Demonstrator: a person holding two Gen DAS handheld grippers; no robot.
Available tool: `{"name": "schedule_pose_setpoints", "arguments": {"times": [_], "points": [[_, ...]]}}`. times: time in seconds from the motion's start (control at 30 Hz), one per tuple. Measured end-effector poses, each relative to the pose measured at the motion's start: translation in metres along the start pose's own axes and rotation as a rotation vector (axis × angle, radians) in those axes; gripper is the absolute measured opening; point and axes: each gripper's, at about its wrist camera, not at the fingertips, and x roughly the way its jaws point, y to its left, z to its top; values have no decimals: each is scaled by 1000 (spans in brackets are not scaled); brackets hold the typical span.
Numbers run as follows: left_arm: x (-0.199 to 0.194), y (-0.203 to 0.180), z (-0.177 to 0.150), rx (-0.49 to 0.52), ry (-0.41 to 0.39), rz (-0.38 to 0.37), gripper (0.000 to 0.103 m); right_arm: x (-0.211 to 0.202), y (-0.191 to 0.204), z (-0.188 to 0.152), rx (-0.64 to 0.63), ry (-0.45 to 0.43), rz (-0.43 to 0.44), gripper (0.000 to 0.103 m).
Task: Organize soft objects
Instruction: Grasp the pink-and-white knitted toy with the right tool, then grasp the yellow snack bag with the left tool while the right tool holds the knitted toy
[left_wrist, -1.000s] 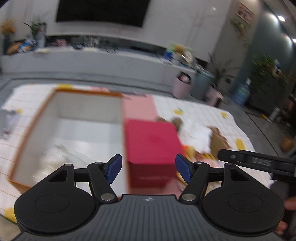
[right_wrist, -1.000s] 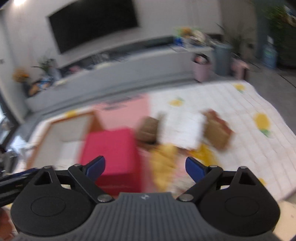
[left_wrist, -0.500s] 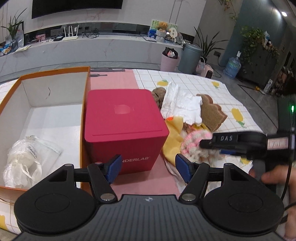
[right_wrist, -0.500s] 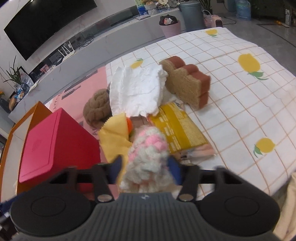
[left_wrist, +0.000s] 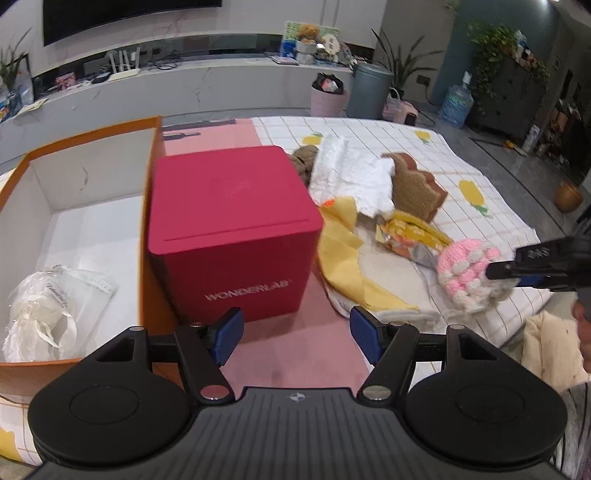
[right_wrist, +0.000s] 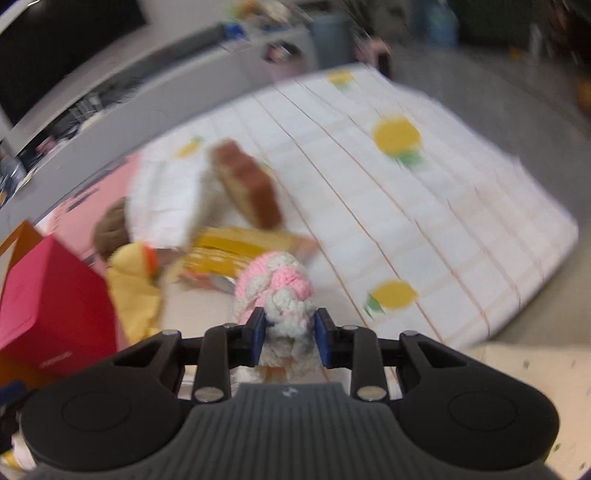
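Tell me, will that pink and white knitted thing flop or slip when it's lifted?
Probably squashy: the knitted thing bulges around the right tool pinching it. Likely light, being loose yarn. The fuzzy surface should resist slipping, though its free end may droop.

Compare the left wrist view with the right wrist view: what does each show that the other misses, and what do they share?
Only the left wrist view shows the inside of the orange box with a white bagged item, and the open, empty left gripper.

Only the right wrist view shows the right gripper head-on, its pads pressed on the pink-and-white knitted toy.

Both show that toy, the red box, the white cloth, the bread-shaped sponge, the yellow packet and the lemon-print sheet.
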Motion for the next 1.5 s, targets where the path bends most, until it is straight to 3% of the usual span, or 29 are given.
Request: {"name": "schedule_pose_setpoints", "arguments": {"times": [0.07, 0.13, 0.17, 0.3, 0.47, 0.67, 0.77, 0.8, 0.83, 0.97, 1.07, 1.23, 1.5], "points": [[1, -1, -1, 5, 11, -13, 77, 10, 4, 2, -58, 31, -32, 43], [2, -2, -1, 5, 18, -14, 77, 12, 12, 3, -106, 11, -49, 83], [2, -1, -1, 4, 20, -10, 77, 11, 16, 3, -128, -5, -42, 89], [3, 0, -1, 3, 25, -5, 77, 20, 30, 4, -214, 17, -11, 92], [4, -3, -3, 13, 35, -9, 77, 47, 49, 2, -385, 37, -124, 91], [2, -12, -7, 50, 26, -18, 77, 55, 40, 4, -356, 57, -130, 76], [3, -18, -10, 61, 18, -31, 77, 41, 42, 4, -364, 28, -102, 50], [4, -21, -12, 72, 13, -41, 77, 35, 41, 6, -340, 25, -71, 32], [5, -24, -14, 86, 8, -52, 77, 29, 37, 9, -308, 22, -49, 27], [14, -40, -23, 156, -10, -76, 77, 3, 23, 17, -217, -67, -37, 26], [24, -60, -26, 274, -1, -92, 77, -11, 4, 24, -157, -114, -38, 26], [48, -102, -12, 444, 59, -33, 77, -15, -35, 36, -4, -137, -63, 26], [91, -173, 26, 897, 91, -85, 78, -17, -62, 39, 18, -150, -60, 27]]}}
